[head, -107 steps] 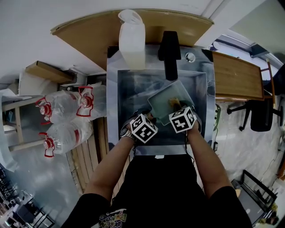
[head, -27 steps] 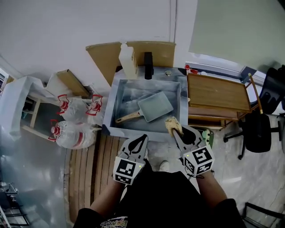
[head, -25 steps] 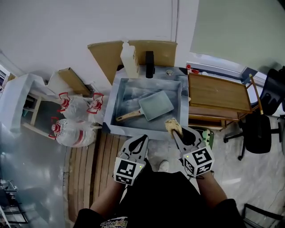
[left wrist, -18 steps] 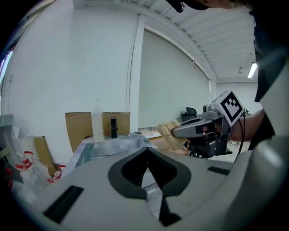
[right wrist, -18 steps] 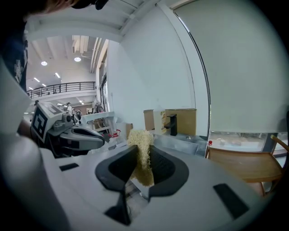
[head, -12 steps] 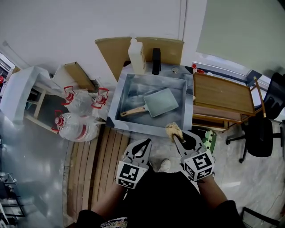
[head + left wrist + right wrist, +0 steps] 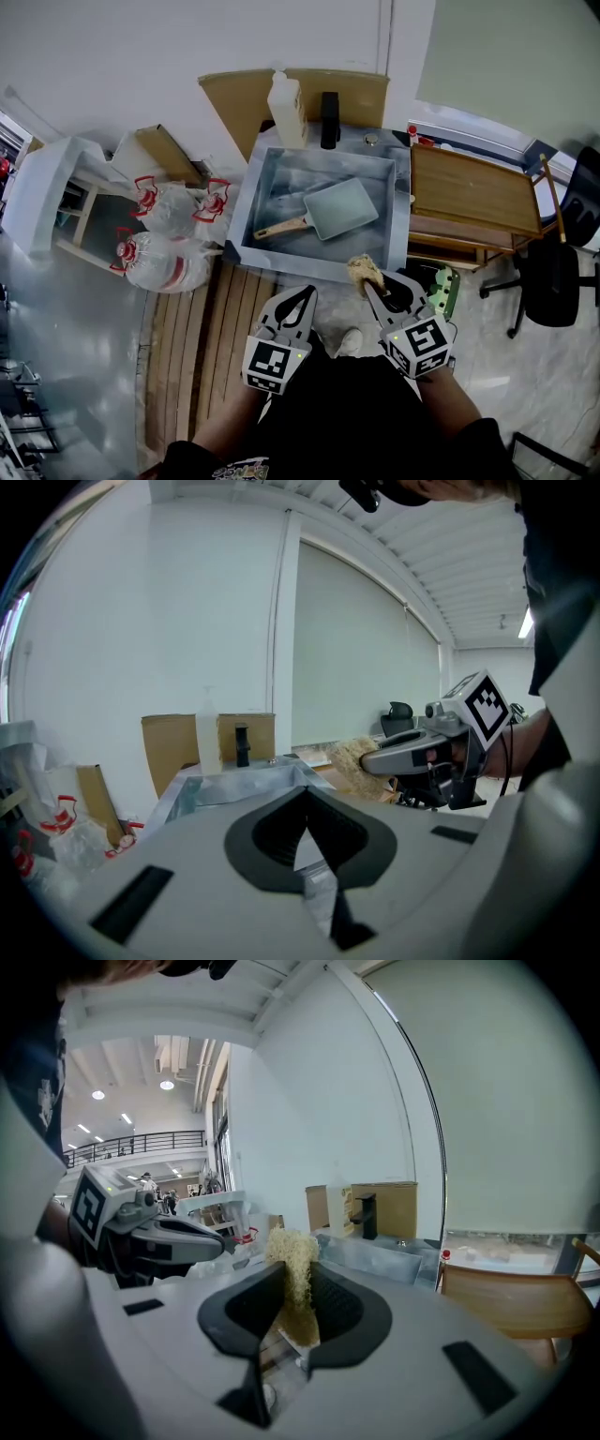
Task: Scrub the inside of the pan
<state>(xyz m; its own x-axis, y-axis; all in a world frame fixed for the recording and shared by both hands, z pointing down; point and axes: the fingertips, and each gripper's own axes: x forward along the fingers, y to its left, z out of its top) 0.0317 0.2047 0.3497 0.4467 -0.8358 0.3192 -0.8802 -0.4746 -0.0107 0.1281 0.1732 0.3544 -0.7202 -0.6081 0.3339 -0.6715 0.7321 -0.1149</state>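
Note:
A grey square pan [image 7: 340, 207] with a wooden handle [image 7: 279, 228] lies flat in the steel sink [image 7: 246, 192], with nothing touching it. Both grippers hang in front of the sink's near rim, apart from the pan. My left gripper [image 7: 307, 293] is shut and holds nothing; its jaws meet in the left gripper view [image 7: 306, 810]. My right gripper [image 7: 369, 288] is shut on a straw-coloured fibrous scrubber [image 7: 364, 273], which sticks up between the pads in the right gripper view [image 7: 296, 1274].
A white soap bottle [image 7: 287, 107] and a black faucet [image 7: 329, 119] stand behind the sink. Water jugs [image 7: 167, 234] lie on the floor at left. A wooden table [image 7: 473, 193] adjoins the sink at right, with an office chair [image 7: 551, 281] beyond. Wooden slats [image 7: 232, 328] cover the floor.
Several seconds ago both grippers were down in the sink at the pan; now they are drawn back in front of it and the pan lies free. Over the last second little has shifted.

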